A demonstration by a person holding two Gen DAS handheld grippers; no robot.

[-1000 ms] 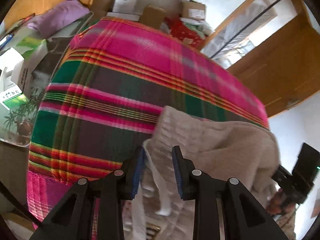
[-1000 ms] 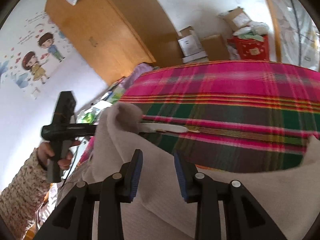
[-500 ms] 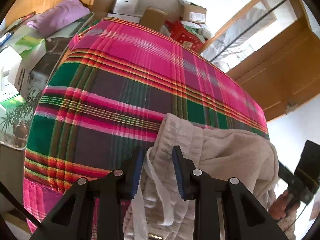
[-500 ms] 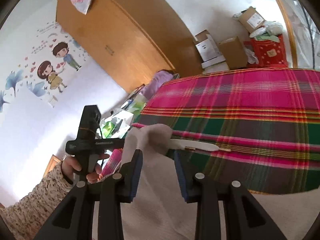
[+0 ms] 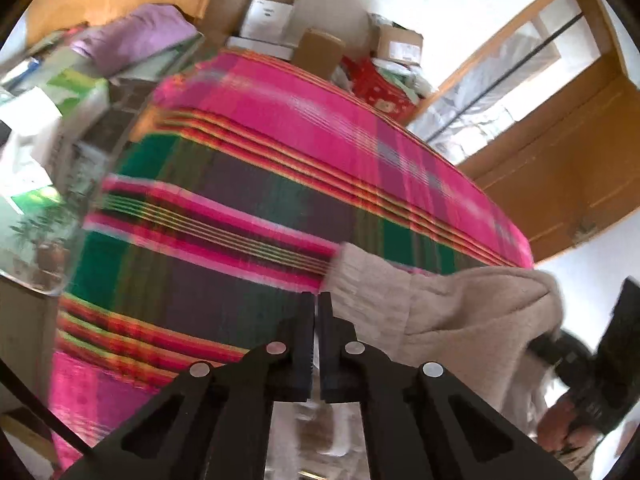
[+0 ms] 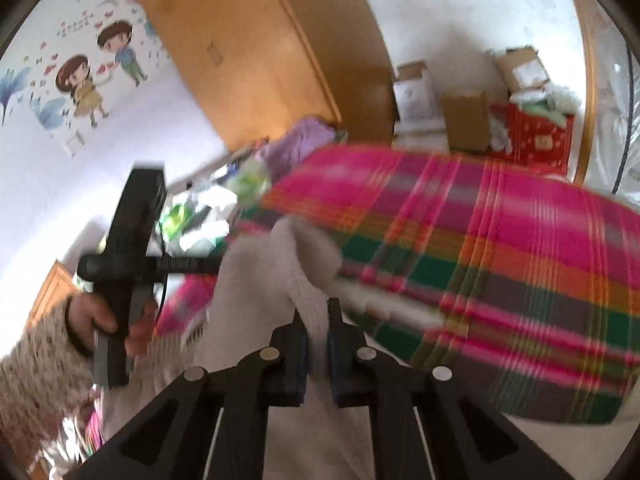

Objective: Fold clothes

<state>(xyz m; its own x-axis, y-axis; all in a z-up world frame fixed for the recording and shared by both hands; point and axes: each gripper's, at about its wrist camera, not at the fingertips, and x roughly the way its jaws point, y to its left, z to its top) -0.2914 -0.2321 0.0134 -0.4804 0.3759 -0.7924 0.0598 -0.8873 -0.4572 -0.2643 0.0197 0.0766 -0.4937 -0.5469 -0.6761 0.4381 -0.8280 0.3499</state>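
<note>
A beige knitted garment (image 5: pixel 460 312) lies bunched at the near edge of a bed with a pink and green plaid blanket (image 5: pixel 240 200). My left gripper (image 5: pixel 317 300) sits at the garment's ribbed end, its jaws closing to a sliver on a thin pale strip of it. In the right wrist view the garment (image 6: pixel 276 264) rises in a peak. My right gripper (image 6: pixel 317 314) is closing on a fold below that peak, pads pressing the cloth. A hand (image 6: pixel 108 320) in a speckled sleeve holds the left gripper, whose fingertips are hidden in the cloth.
Cardboard boxes (image 5: pixel 272 12) and a red box (image 5: pixel 376 80) stand on the floor beyond the bed. A purple cloth (image 5: pixel 136 36) and clutter (image 5: pixel 48 120) lie on a low table at the left. A wooden wardrobe (image 6: pixel 248 52) and a door (image 5: pixel 560 160) flank the bed.
Both grippers went from open to shut on the beige garment. The garment's left end has been pulled up and taut, and both views are now blurred by motion.
</note>
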